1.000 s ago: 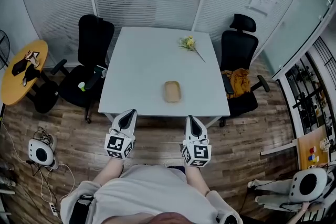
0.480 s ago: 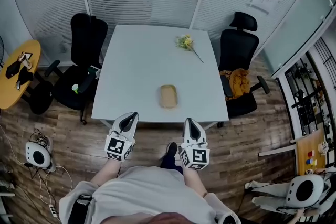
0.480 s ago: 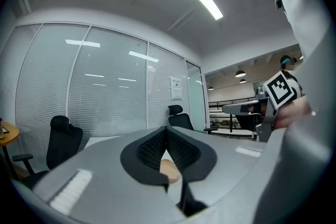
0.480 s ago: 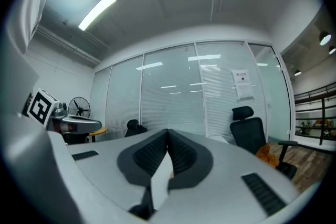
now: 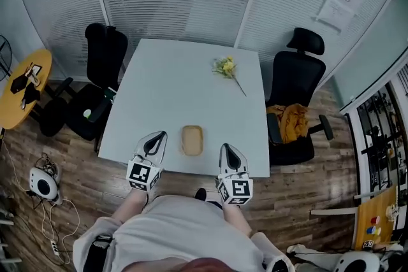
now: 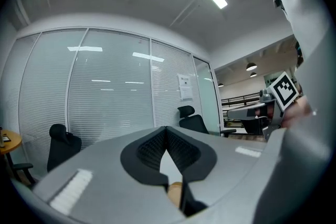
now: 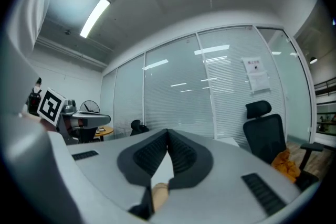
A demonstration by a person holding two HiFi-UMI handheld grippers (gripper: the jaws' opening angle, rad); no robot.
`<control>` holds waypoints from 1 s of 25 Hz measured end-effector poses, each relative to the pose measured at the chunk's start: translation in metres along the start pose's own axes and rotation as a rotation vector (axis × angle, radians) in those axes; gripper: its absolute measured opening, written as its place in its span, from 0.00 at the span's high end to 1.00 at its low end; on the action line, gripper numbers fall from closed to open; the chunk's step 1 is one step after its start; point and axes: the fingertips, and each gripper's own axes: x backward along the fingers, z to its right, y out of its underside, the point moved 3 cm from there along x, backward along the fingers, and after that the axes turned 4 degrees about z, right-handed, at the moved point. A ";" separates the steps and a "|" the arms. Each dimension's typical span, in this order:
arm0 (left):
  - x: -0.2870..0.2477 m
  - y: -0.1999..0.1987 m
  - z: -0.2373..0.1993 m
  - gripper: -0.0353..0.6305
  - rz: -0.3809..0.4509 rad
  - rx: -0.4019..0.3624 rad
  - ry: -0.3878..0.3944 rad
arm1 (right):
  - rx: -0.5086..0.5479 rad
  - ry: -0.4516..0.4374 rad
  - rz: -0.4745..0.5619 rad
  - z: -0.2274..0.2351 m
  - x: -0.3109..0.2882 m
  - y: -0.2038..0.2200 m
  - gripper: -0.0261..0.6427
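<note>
The tray lies on the table, at its near edge, between the left gripper and the right gripper. The flower lies far right. The left chair and right chair flank the table.

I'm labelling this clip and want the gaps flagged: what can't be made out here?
Tan tray: both gripper views show only a sliver; the jaws hide the rest.
Wall notice: head view, print too small.
Round yellow table: head view, cut off by the left edge; things on it too small.
Yellow flowers: head view, kind too small to tell.
</note>
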 end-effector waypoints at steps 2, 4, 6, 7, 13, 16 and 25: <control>-0.019 -0.001 0.003 0.93 0.005 -0.002 -0.015 | -0.001 -0.029 0.011 0.016 -0.017 -0.004 0.95; -0.033 0.001 0.003 0.93 0.003 0.008 -0.032 | 0.007 -0.051 0.017 0.026 -0.031 -0.008 0.95; -0.045 0.005 0.003 0.93 -0.008 0.018 -0.039 | 0.006 -0.063 0.016 0.034 -0.043 -0.009 0.95; -0.050 0.007 0.002 0.93 -0.014 0.020 -0.038 | 0.002 -0.065 0.015 0.036 -0.048 -0.008 0.95; -0.075 0.019 -0.015 0.93 -0.025 0.037 0.027 | -0.005 -0.037 -0.005 0.037 -0.073 0.001 0.95; -0.087 0.022 -0.024 0.93 -0.029 0.043 0.081 | -0.011 0.001 -0.021 0.036 -0.084 0.004 0.95; -0.098 0.035 -0.059 0.93 -0.029 0.081 0.128 | 0.001 0.022 -0.047 0.015 -0.112 0.013 0.95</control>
